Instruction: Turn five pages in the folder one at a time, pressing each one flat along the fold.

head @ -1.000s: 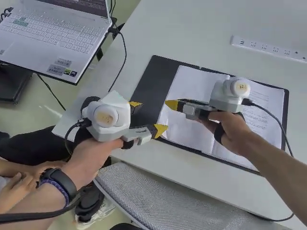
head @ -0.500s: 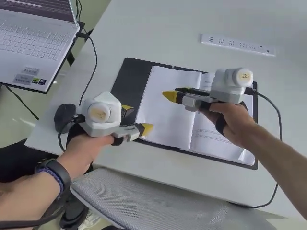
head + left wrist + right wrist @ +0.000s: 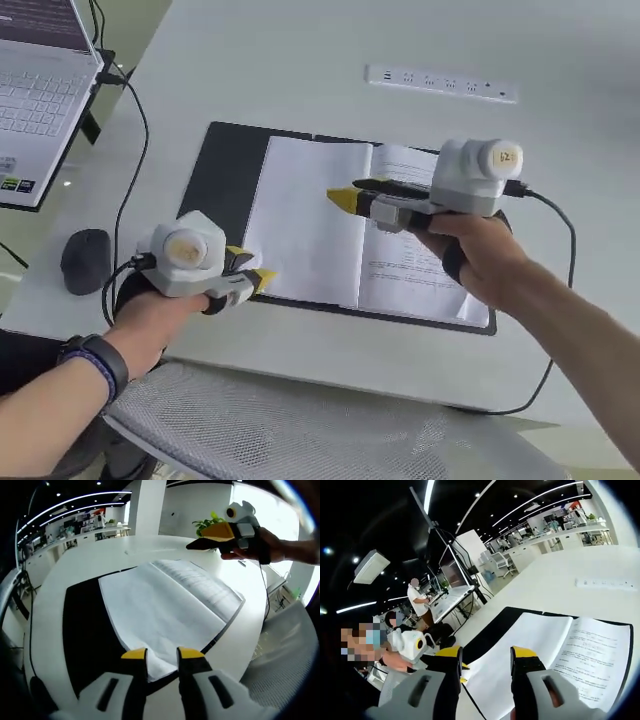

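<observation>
We are bringing the left gripper [image 3: 252, 266] to the near edge of the open folder [image 3: 225, 170] on the table [image 3: 300, 60], jaws slightly apart; the right gripper [image 3: 348, 194] is hovering over its left page [image 3: 300, 225], jaws apart.

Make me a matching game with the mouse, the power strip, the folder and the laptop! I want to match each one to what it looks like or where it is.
Things:
1. mouse
2. power strip
3. folder
4. laptop

Clues:
a. lying open, white pages facing up
b. long and white, beyond the folder
c. pale keyboard, at the far left of the head view
d. small, dark and rounded

Pairs: 1-d, 2-b, 3-a, 4-c
</observation>
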Motion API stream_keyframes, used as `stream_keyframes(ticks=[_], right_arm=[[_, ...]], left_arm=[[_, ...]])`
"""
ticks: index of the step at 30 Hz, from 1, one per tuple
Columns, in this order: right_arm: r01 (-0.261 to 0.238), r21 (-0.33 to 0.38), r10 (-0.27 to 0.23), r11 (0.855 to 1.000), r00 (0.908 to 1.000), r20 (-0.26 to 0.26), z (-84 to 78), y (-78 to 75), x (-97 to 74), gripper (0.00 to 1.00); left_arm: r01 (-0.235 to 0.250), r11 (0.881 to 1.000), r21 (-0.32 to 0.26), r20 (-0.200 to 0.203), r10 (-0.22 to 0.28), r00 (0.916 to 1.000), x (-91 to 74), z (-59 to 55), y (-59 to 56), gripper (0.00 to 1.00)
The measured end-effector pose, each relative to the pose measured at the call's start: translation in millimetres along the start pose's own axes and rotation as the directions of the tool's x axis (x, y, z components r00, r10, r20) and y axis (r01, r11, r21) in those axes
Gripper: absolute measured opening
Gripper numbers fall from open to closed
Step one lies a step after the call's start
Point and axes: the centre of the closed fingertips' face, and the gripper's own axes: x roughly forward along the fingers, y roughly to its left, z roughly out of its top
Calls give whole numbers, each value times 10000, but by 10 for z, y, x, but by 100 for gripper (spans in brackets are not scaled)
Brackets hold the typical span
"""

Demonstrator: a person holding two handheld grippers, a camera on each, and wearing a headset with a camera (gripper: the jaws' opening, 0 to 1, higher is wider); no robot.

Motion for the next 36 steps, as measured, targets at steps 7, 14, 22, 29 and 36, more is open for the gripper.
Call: stream_keyframes(ticks=[7, 14, 22, 29, 36], right_arm=[[-29, -38, 28, 10000, 9999, -131, -65, 9, -22, 37], [-47, 10, 47, 10000, 9997, -225, -107, -14, -16, 37], [-110, 5, 110, 9999, 9990, -429, -161, -72, 29, 37], [-197, -29, 194, 9998, 9971, -733, -273, -186, 83, 36], [-280, 99, 289, 9996, 9939, -1066, -473, -299, 123, 34]], left_arm=[[-406, 9987, 320, -590, 425, 9974, 71, -228, 94, 5], [-724, 9969, 314, -416, 736, 9964, 63, -202, 143, 0], [-736, 9966, 376, -447, 752, 9962, 70, -209, 180, 0], [-698, 9968, 382, -494, 717, 9962, 73, -200, 168, 0], [-671, 9974, 254, -529, 684, 9963, 73, -200, 169, 0]])
